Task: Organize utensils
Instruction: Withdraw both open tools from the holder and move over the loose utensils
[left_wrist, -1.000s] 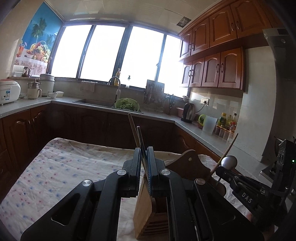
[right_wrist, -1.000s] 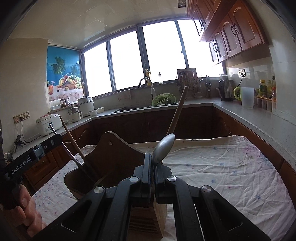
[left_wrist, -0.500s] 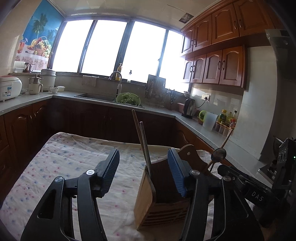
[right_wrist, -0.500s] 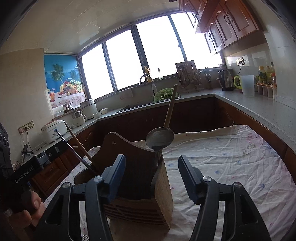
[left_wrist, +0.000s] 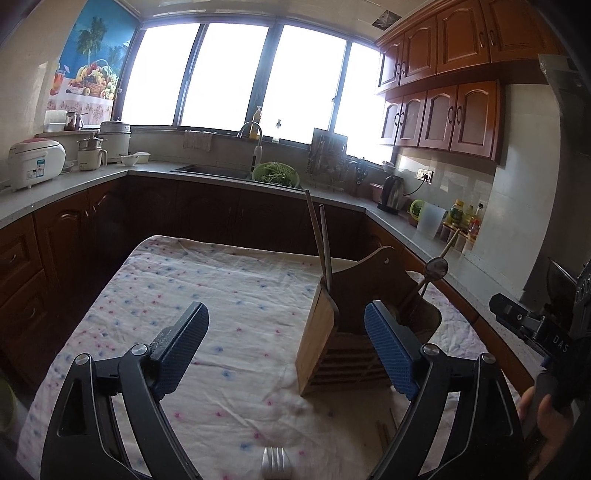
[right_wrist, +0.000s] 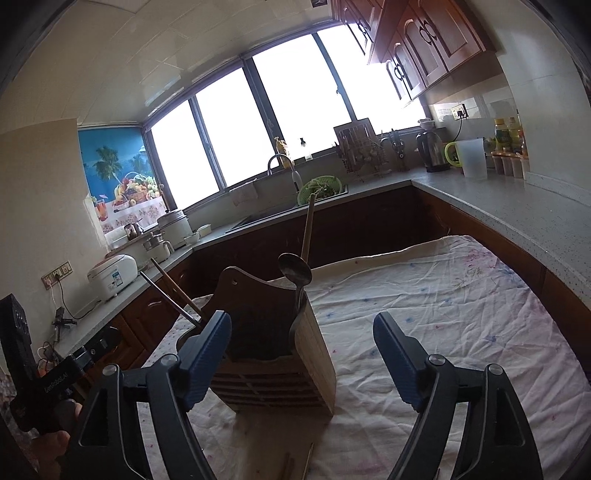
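Note:
A wooden utensil holder (left_wrist: 321, 343) (right_wrist: 314, 354) stands on the cloth-covered table. Two chopsticks (left_wrist: 320, 240) (right_wrist: 173, 291) lean out of one end of it. A metal spoon (left_wrist: 436, 266) (right_wrist: 295, 269) and a wooden handle (right_wrist: 308, 229) stand in the other end. My left gripper (left_wrist: 282, 314) is open, its jaws still opening, with nothing between the blue pads; the holder stands just beyond them. My right gripper (right_wrist: 303, 325) is open too and still opening, empty, with the holder ahead. A fork (left_wrist: 275, 461) lies at the near edge.
The table's floral cloth (left_wrist: 207, 295) (right_wrist: 461, 295) is bare left and right of the holder. Loose chopsticks (right_wrist: 306, 461) lie on it near me. Dark wooden cabinets and a grey counter (right_wrist: 517, 206) ring the table, with a sink (left_wrist: 214, 170) at the back.
The left gripper was shut on the chopsticks and the right on the spoon. Both have let go, opened wide and drawn back. The utensils now stand loose in the holder.

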